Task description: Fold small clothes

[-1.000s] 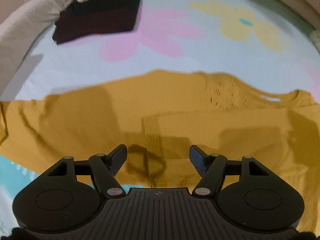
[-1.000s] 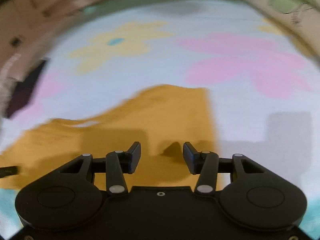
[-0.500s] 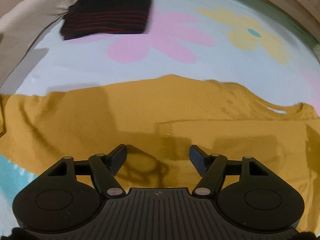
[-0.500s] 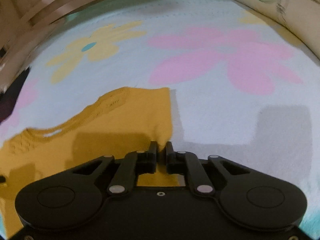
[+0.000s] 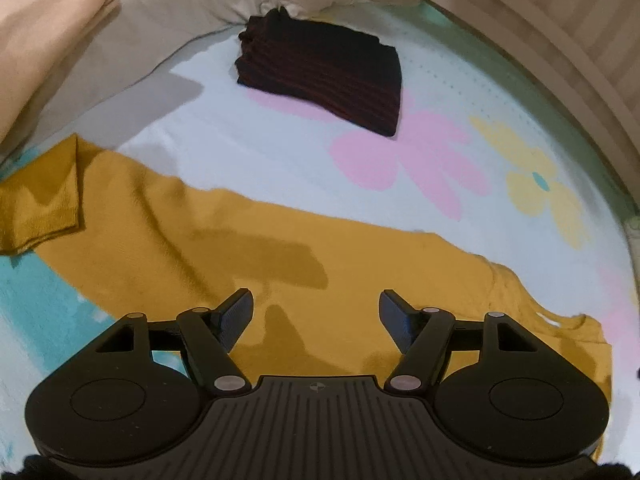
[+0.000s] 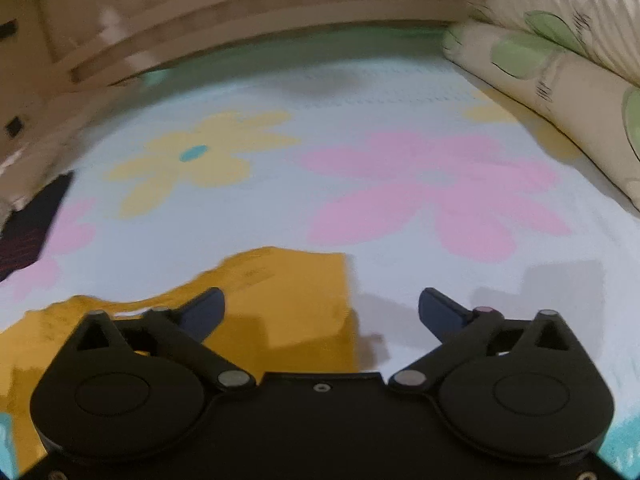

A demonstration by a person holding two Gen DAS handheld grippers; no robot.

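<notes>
Two grippers: both over the bed, neither holding anything.
Left gripper (image 5: 316,312): jaws spread wide, above the near part of the mustard garment (image 5: 248,256); whether the fingertips touch the cloth cannot be told.
Right gripper (image 6: 320,312): jaws spread wide, straddling the garment's right edge, the left finger over cloth and the right finger over bare sheet.
Mustard garment, left view: lies flat across the near half of the flowered sheet (image 5: 280,148), from far left to near right; a short flap (image 5: 40,204) folds over at its far-left end; its near edge is hidden behind the gripper body.
Mustard garment, right view (image 6: 288,304): a squared, folded corner with a straight right edge; the rest runs off to the left and under the gripper body; the picture is blurred, so the knit detail is hard to read.
Dark striped garment (image 5: 324,76): folded, on the far part of the sheet, well apart from the mustard one; in the right view only a blurred sliver shows at the left edge (image 6: 32,228).
Pillows: pale ones at far left (image 5: 132,20), cut off by the frame; a leaf-printed one at far right (image 6: 560,68).
Headboard (image 6: 248,32): wooden, beyond the sheet, heavily blurred.
</notes>
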